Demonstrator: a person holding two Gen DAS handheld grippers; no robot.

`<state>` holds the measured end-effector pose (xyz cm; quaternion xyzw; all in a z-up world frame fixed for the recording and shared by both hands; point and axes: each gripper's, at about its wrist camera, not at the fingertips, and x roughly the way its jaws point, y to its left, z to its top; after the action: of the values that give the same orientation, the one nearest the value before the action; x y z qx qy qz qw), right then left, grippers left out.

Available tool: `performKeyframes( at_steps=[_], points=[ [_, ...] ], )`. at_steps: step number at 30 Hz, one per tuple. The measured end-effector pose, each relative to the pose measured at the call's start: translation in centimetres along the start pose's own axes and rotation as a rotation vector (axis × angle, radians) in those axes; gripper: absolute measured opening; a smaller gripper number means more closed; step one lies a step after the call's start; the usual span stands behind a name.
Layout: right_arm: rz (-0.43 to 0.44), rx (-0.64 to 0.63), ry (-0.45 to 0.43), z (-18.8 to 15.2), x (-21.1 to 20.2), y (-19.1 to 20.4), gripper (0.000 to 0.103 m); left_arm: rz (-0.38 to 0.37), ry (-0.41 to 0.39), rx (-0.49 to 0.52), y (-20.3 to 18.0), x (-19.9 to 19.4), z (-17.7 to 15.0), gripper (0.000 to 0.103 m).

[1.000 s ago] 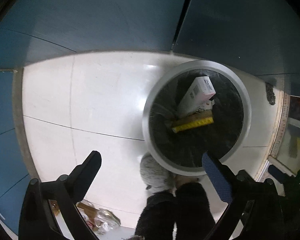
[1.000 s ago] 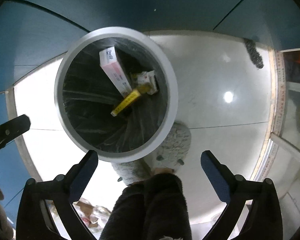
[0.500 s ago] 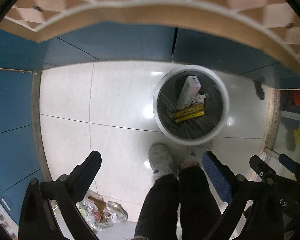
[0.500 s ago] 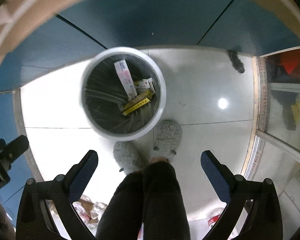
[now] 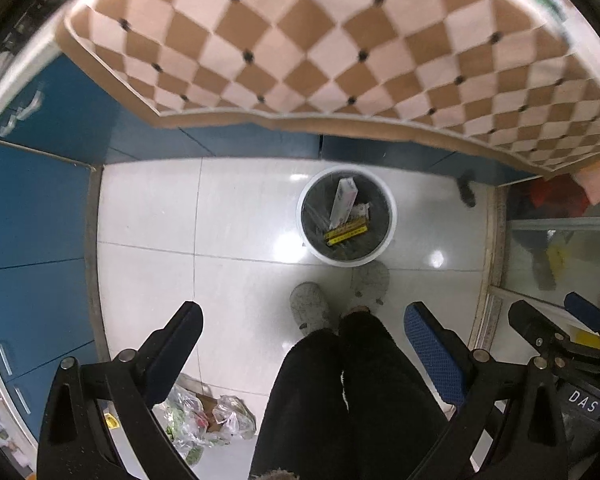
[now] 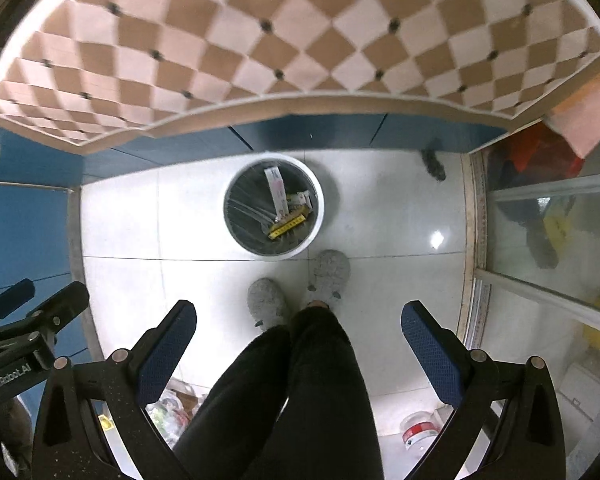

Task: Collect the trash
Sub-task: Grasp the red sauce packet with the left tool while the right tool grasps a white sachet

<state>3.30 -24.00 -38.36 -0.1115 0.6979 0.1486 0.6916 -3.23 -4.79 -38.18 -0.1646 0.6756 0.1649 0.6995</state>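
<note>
A: Start close in. What are the claws doing?

B: Both spread wide with nothing between the fingers. The left gripper and the right gripper point straight down past the person's dark trousers and grey slippers.

A: And the rubbish?

B: Low on the floor near the person's left side lies a clutter of plastic bags, close under the left claw's fingers. Near the right claw's fingers sits a small red-and-white container; I cannot tell what it is.

A: Further out?

B: The white bin stands just beyond the slippers, with a black liner. Inside it are a white carton and a yellow strip. Above, the checked tabletop overhangs blue cabinets.

A: What could go wrong?

B: The bags look thin and slack, so a shallow pinch could catch one layer and spill the contents. The slippers are beside the bin, so a step could knock it. Both claws are well above everything.
</note>
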Motion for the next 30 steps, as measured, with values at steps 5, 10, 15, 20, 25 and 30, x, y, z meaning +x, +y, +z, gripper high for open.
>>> performKeyframes(
  at_steps=[5,10,15,20,25,30],
  points=[
    [0.042,0.016,-0.041,-1.5,-5.4,0.4,0.103,-0.008,-0.056,0.003,0.1,-4.4,-0.3,0.103],
    [0.140,0.065,-0.117,-0.5,-10.6,-0.2,0.103,0.067,-0.187,0.017,-0.6,-8.5,2.1,0.103],
    [0.207,0.166,-0.195,4.2,-14.5,-3.6,0.103,0.197,-0.343,0.008,-2.0,-12.3,7.8,0.103],
    [0.189,0.210,-0.252,12.5,-15.9,-7.9,0.103,0.209,-0.336,-0.015,-4.2,-13.2,15.6,0.103],
    [0.161,0.196,-0.257,22.9,-15.2,-11.5,0.103,0.057,-0.280,-0.047,-8.0,-12.6,23.1,0.102],
    [0.149,0.196,-0.253,30.5,-14.3,-14.1,0.103,-0.067,-0.222,0.017,-13.9,-8.9,30.3,0.099]
  ],
)
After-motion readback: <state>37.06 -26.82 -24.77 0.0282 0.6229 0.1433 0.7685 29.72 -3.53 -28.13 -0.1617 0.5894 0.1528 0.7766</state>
